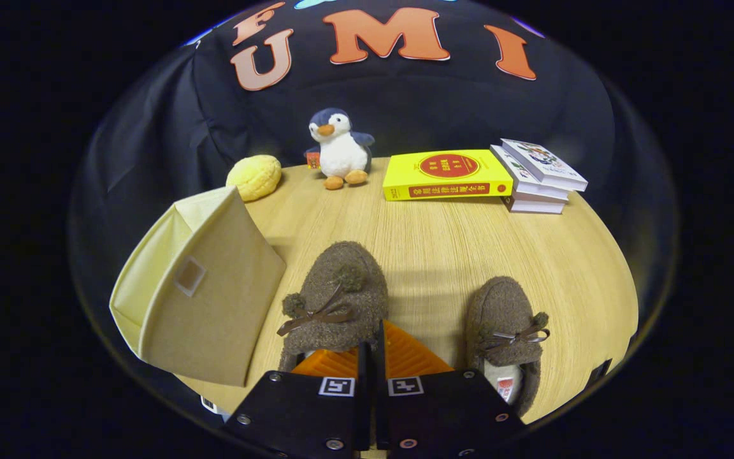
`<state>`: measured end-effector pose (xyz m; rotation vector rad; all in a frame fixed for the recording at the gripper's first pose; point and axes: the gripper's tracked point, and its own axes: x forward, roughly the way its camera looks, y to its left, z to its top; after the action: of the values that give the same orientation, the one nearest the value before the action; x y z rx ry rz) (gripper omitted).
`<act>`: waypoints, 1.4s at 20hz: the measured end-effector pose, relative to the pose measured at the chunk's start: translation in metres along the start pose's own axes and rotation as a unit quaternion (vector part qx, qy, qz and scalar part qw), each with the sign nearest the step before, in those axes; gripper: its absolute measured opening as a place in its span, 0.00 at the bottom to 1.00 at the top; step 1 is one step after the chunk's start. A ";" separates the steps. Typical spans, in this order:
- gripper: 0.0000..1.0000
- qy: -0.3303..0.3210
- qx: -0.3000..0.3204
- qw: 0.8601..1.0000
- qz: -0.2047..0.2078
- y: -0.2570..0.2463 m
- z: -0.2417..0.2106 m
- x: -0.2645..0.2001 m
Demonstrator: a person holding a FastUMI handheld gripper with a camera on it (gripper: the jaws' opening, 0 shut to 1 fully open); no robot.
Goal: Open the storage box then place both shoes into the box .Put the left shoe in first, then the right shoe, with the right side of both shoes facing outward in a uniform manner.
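Note:
Two brown fuzzy shoes with bow laces lie on the wooden table [443,248], toes pointing away from me. The nearer shoe [335,293] sits just ahead of my gripper [372,347], whose fingers are pressed together on the inner rim of that shoe's opening. The second shoe [507,325] rests to the right of the fingers, apart from them. A beige fabric storage box [208,299] with a small label window stands left of the held shoe, its pale yellow face [150,268] turned further left. I cannot tell whether its lid is open.
At the table's back stand a plush penguin [340,148], a yellow round plush [254,176], a yellow book [446,173] and a stack of books [539,178]. Bare wood lies between the shoes and the books.

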<state>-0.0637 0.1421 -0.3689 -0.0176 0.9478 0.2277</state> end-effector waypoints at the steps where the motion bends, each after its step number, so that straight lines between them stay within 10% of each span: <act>1: 0.05 -0.009 -0.002 1.000 0.002 0.006 0.010 -0.008; 15: 0.05 -0.042 -0.029 0.997 0.064 0.131 0.100 -0.055; 28: 0.05 0.073 -0.073 0.989 0.103 0.259 0.053 0.010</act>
<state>-0.0674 0.4033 -0.3238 -0.0721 1.0780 0.4920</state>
